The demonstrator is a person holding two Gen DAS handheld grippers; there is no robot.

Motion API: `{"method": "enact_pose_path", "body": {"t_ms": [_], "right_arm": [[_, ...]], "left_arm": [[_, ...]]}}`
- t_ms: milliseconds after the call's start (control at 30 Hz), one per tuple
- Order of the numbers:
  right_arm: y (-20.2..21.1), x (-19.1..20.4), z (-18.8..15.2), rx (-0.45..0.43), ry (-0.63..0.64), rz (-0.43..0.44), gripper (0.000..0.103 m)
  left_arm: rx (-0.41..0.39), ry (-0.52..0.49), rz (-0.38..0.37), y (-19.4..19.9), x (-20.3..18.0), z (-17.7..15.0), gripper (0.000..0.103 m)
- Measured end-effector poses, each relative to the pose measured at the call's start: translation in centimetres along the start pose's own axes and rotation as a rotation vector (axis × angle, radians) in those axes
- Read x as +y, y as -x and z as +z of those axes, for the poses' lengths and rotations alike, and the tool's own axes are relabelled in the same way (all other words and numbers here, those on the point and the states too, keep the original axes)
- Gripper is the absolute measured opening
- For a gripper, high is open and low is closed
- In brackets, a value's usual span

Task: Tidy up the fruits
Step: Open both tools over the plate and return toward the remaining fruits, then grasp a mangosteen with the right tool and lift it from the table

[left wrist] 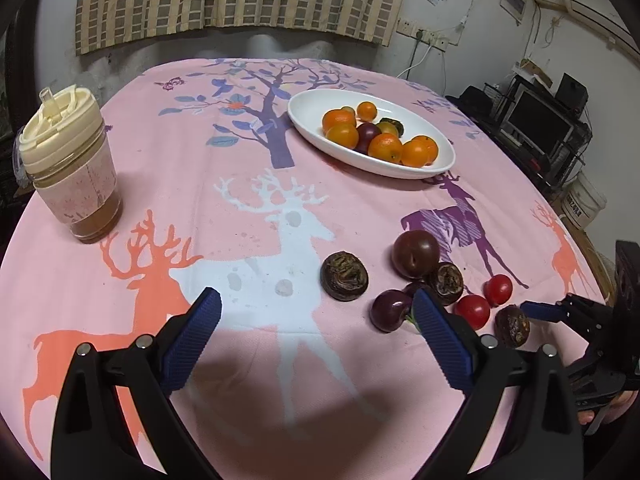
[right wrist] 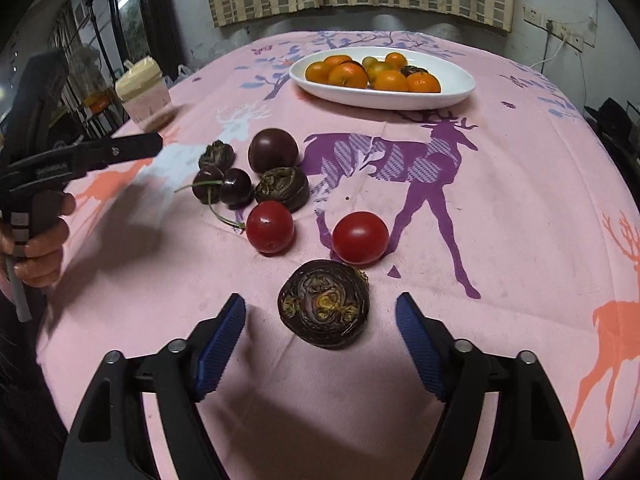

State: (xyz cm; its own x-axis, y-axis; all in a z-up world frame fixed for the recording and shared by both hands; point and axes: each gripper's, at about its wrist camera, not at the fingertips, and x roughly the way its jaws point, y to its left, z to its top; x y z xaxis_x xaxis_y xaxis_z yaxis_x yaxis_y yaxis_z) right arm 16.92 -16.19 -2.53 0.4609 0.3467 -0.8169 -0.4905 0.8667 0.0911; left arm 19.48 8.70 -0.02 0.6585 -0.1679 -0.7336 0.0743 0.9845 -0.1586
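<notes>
Right gripper (right wrist: 320, 312) tilts down over the nearest water chestnut (right wrist: 324, 304), jaws spread and straddling it, pads clear of both sides; nothing gripped yet. The chestnut sits on the pink tabletop (right wrist: 500, 208), just in front of two cherry tomatoes (right wrist: 270, 227), with more chestnuts, a plum (right wrist: 273, 150) and cherries (right wrist: 222, 188) clustered behind. White dish (right wrist: 460, 88) of oranges lies well apart at the far side. Left gripper (left wrist: 316, 304) hangs beside the cluster, jaws released and empty. Judged step: pick this chestnut for the dish. To do it well, lower until the pads bracket its widest part, centre it, then close gently; its flattish, lumpy shape could tip or skid. Lift straight up to avoid nudging the tomatoes.
</notes>
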Motion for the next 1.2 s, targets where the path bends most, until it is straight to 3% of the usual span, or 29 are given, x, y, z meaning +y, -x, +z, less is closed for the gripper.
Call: {"method": "enact_pose_path", "body": {"t_ms": [67, 100, 200, 267, 333, 533, 700, 1200], "right_arm": [[-0.3, 0.4, 0.2, 0.012, 0.037, -0.053, 0.052], [-0.1, 0.3, 0.3, 0.011, 0.040, -0.035, 0.045], [1.3, -1.4, 1.1, -0.049, -0.039, 0.036, 0.045], [2.6, -2.9, 2.1, -0.124, -0.118, 0.099, 0.045], [3.7, -4.4, 3.3, -0.208, -0.197, 0.149, 0.045], [4.1, -5.3, 5.9, -0.328, -0.239, 0.219, 0.045], [2.7, -5.1, 5.8, -0.293, -0.220, 0.230, 0.045], [2.5, -4.2, 5.1, -0.262, -0.200, 0.226, 0.045]], "left_arm": [[-0.008, -0.027, 0.011, 0.0, -0.5, -0.1, 0.094], [-0.007, -0.041, 0.013, 0.0, -0.7, -0.1, 0.092], [0.017, -0.086, -0.014, -0.5, -1.4, -0.4, 0.071], [0.054, -0.123, -0.050, -1.2, -2.1, -0.7, 0.045], [0.075, -0.161, -0.051, -1.8, -2.8, -1.1, 0.040], [0.101, -0.245, -0.051, -2.7, -4.3, -1.9, 0.039], [0.141, -0.267, -0.046, -4.1, -4.6, -1.9, 0.038], [0.134, -0.304, -0.070, -5.5, -5.8, -0.9, 0.038]]}}
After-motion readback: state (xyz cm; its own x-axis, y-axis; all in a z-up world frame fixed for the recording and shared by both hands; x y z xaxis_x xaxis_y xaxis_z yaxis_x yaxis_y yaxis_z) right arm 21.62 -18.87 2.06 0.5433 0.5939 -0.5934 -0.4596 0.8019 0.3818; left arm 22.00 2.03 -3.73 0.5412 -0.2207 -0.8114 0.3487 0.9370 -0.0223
